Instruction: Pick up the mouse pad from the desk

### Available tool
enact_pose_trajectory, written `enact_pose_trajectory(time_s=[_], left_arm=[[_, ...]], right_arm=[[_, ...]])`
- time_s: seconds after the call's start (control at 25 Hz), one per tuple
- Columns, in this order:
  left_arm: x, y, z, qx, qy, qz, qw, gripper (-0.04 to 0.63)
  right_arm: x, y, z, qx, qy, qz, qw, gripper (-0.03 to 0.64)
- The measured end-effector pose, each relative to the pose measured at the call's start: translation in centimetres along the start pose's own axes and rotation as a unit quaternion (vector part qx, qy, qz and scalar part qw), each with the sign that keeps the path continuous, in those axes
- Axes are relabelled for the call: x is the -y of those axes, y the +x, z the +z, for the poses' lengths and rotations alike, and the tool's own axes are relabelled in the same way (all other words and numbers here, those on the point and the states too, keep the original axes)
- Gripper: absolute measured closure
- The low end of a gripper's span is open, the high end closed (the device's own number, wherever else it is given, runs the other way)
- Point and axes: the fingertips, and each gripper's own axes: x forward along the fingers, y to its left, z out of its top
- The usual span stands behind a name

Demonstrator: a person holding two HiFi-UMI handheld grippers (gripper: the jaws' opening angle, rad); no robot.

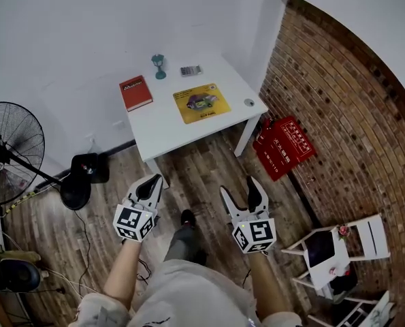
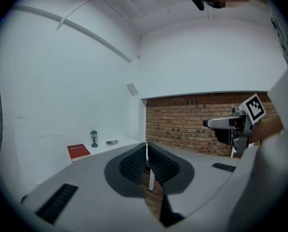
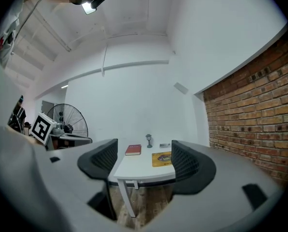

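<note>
Two grippers held out side by side, pointing forward and roughly level.
The left gripper has its jaws pressed together, empty. The right gripper has its jaws spread wide, gripping nothing. Behind each pair of jaws a bare forearm, left forearm and right forearm, reaches forward; the two grippers stand apart.

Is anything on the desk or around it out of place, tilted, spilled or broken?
Nothing stands out. On the white desk the yellow mouse pad, the red book, the small lamp figure and the calculator sit apart and in order. The red case rests on the floor by the brick wall.
</note>
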Motion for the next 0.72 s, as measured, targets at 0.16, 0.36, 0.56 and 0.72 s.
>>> enact_pose_trajectory(time_s=[0.16,0.36,0.56,0.72], left_arm=[[-0.7,3.4,-0.6,-0.003,-0.003,-0.007,1.0000,0.566],[-3.0,9.2,-1.1,-0.008,-0.001,-0.014,0.9999,0.566],[-7.1,16.0,-0.4,-0.009,-0.001,-0.013,0.9999,0.566],[-10.4,21.0,0.7,-0.011,0.005,-0.013,0.9998,0.566]], right_arm=[[2.1,2.5,-0.4,-0.006,0.002,-0.003,1.000,0.282],[5.2,7.7,-0.5,-0.014,0.001,-0.005,1.000,0.287],[8.6,14.9,-0.2,-0.028,0.004,-0.002,1.000,0.288],[11.1,20.2,0.9,-0.033,-0.001,0.000,0.999,0.291]])
